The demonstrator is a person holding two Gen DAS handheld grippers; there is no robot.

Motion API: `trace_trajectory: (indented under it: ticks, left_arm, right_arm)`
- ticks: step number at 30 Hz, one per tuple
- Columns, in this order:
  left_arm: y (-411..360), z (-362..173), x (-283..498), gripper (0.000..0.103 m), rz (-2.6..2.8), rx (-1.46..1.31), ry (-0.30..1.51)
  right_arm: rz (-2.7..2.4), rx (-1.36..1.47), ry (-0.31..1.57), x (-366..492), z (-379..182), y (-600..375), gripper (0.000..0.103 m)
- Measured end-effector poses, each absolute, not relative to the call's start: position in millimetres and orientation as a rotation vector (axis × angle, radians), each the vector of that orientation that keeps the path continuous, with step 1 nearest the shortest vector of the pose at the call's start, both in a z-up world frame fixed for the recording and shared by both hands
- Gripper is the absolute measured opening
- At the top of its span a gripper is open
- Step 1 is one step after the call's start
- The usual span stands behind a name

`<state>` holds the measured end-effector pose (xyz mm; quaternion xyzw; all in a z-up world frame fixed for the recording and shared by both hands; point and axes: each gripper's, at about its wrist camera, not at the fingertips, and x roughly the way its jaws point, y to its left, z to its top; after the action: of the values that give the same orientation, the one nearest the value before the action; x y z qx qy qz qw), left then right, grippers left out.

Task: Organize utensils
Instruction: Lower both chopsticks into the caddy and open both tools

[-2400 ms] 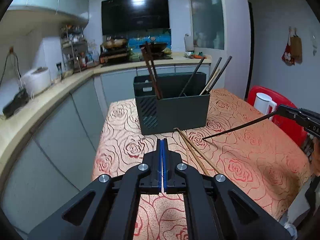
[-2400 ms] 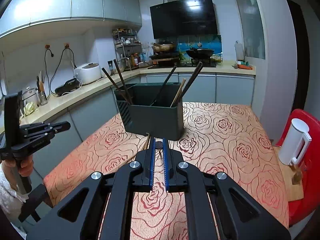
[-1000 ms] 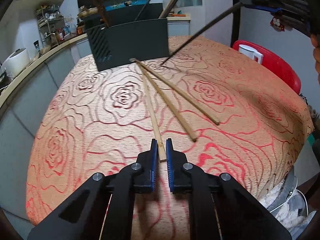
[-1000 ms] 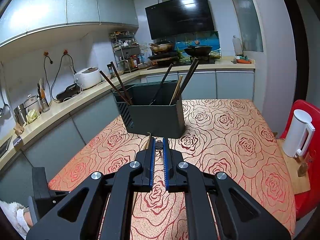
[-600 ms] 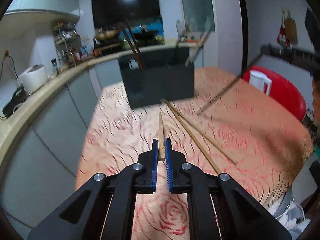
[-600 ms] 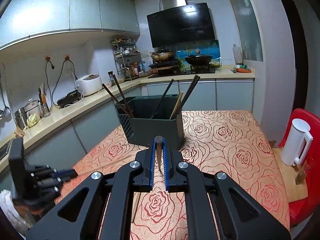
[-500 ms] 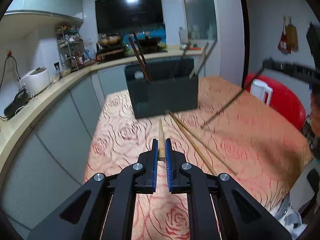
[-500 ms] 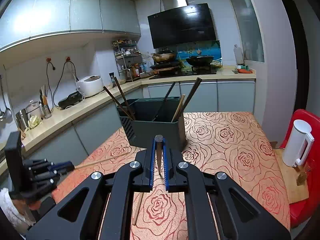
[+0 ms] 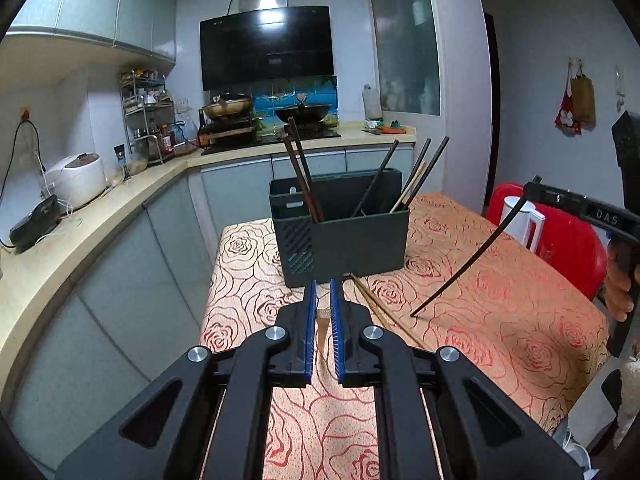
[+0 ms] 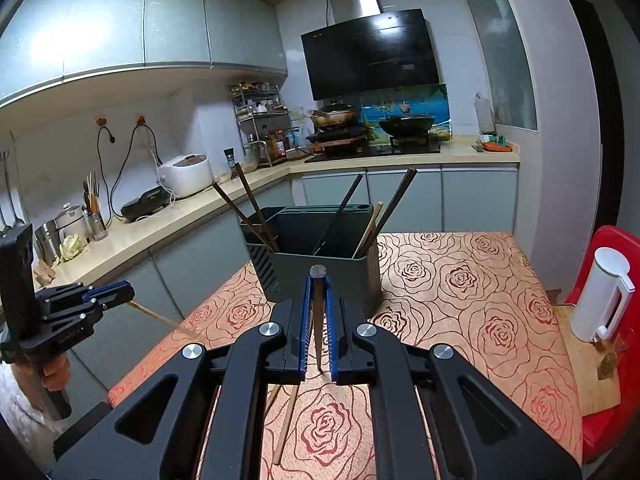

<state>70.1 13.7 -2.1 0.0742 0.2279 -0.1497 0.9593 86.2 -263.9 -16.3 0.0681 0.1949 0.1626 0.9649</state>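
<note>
A dark grey utensil holder [image 9: 352, 240] [image 10: 362, 276] stands at the far side of the rose-patterned table [image 9: 500, 320], with several dark and wooden chopsticks leaning in it. My left gripper [image 9: 323, 286] [image 10: 128, 292] is shut on a light wooden chopstick [image 9: 322, 314] [image 10: 154, 315], held in the air off the table's left side. My right gripper [image 10: 318, 282] [image 9: 534, 186] is shut on a dark chopstick [image 10: 319, 320] [image 9: 468, 264] that slants down over the table. Two wooden chopsticks [image 9: 380, 308] [image 10: 286, 424] lie on the cloth in front of the holder.
A white jug [image 9: 524, 220] [image 10: 604, 296] stands on a red chair [image 9: 572, 248] by the table's right edge. A kitchen counter [image 9: 80, 232] with a rice cooker [image 9: 78, 178] runs along the left and back. A hand [image 9: 618, 288] grips the right tool.
My left gripper closed on the light wooden chopstick lying on the cloth and lifted it up, tilting toward level. The right gripper holds the dark chopstick and has hardly moved.
</note>
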Motion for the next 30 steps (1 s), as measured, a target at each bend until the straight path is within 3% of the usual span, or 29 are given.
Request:
trace_trajectory:
  ticks: [15,30]
  left_arm:
    - [5,22,109,0.007,-0.365,0.153,0.519]
    - [-12,99,153,0.007,-0.405,0.179,0.433]
  right_arm:
    - [0.368,0.142,0.409,121,17,-266,0.008]
    - [0.332,0.098,0.337,159,93,-272,0.008]
